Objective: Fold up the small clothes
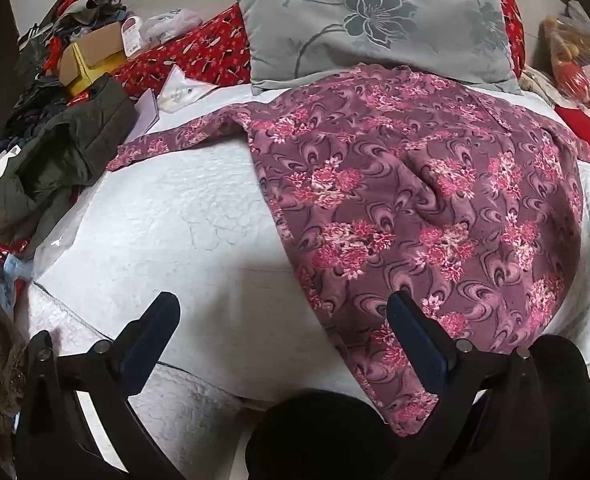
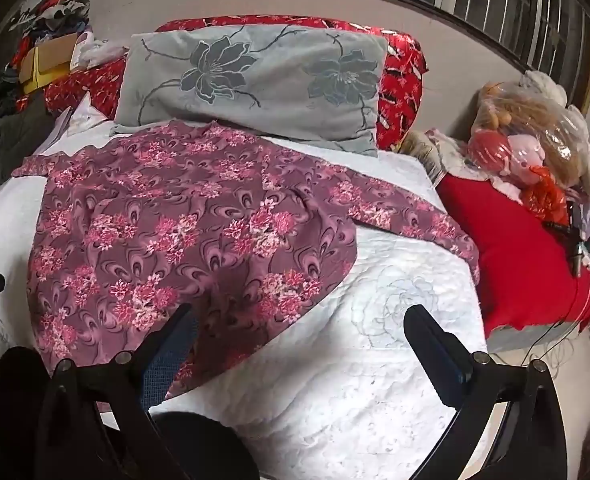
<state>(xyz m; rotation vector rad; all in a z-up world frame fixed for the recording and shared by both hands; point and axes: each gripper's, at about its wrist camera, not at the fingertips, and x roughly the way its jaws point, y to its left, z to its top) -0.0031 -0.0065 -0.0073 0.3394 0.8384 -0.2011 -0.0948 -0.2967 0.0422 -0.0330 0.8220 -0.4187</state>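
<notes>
The floral top [image 1: 415, 208] lies spread flat on the white quilted bed [image 1: 167, 216], its collar end up against the grey pillow [image 1: 375, 28] and its hem nearest the person, so the long axis runs straight away from both tools. One sleeve [image 1: 175, 140] reaches out to the left across the quilt; the other sleeve [image 2: 407, 208] stretches right toward the red cushion [image 2: 515, 240].

The left tool [image 1: 283, 308] hangs over the hem's left edge, its right finger above the cloth and its left finger above bare quilt. The right tool [image 2: 299, 320] mirrors it at the hem's right edge, with its left finger over the cloth. Both stand wide, jaws spread, holding nothing and not touching the fabric. Neither is clearly nearer; each has its own lower corner just ahead.

The cloth looks thin and soft, a mauve ground with swirls and pink flower clusters, and carries a few shallow creases through the middle. It should drape limply when lifted. The quilt beneath is puffy and stitched, so a pinch at the hem could catch it too. The likely first move is a grip on both hem corners, or on a sleeve to fold it inward.
</notes>
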